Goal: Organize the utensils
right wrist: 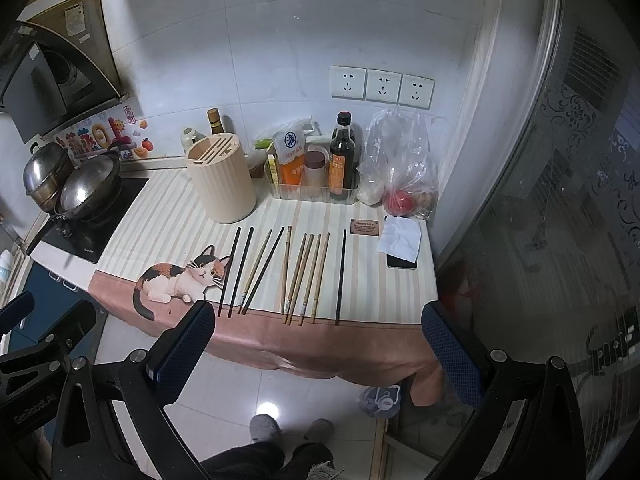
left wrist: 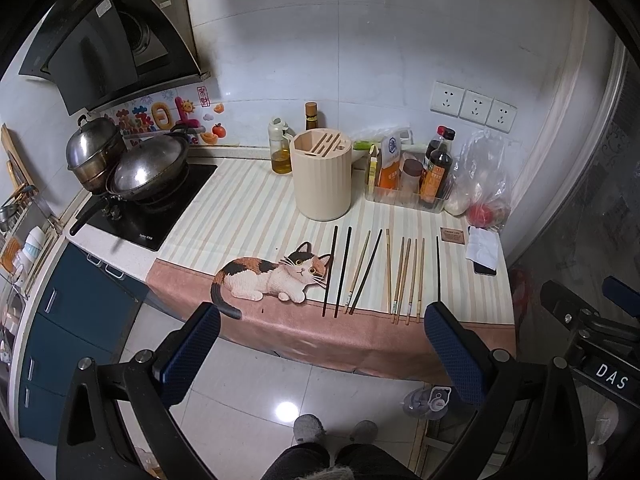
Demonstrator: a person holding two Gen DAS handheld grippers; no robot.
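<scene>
Several chopsticks lie side by side on the striped cloth near the counter's front edge: dark ones (left wrist: pixel 336 270) (right wrist: pixel 235 270) at the left, wooden ones (left wrist: pixel 404 274) (right wrist: pixel 304 276) in the middle, one dark one (left wrist: pixel 438 266) (right wrist: pixel 341 280) at the right. A cream slotted utensil holder (left wrist: pixel 323 176) (right wrist: pixel 222 178) stands upright behind them. My left gripper (left wrist: pixel 322 320) is open and empty, held in front of the counter edge. My right gripper (right wrist: pixel 318 318) is open and empty, also short of the counter edge.
A stove with two steel pots (left wrist: pixel 120 164) (right wrist: pixel 72 184) is at the left. A clear tray of sauce bottles (left wrist: pixel 416 176) (right wrist: pixel 320 172), a plastic bag (left wrist: pixel 484 184) (right wrist: pixel 400 172), a phone under white paper (left wrist: pixel 484 250) (right wrist: pixel 400 246) sit at the back right. A glass door (right wrist: pixel 560 220) is right.
</scene>
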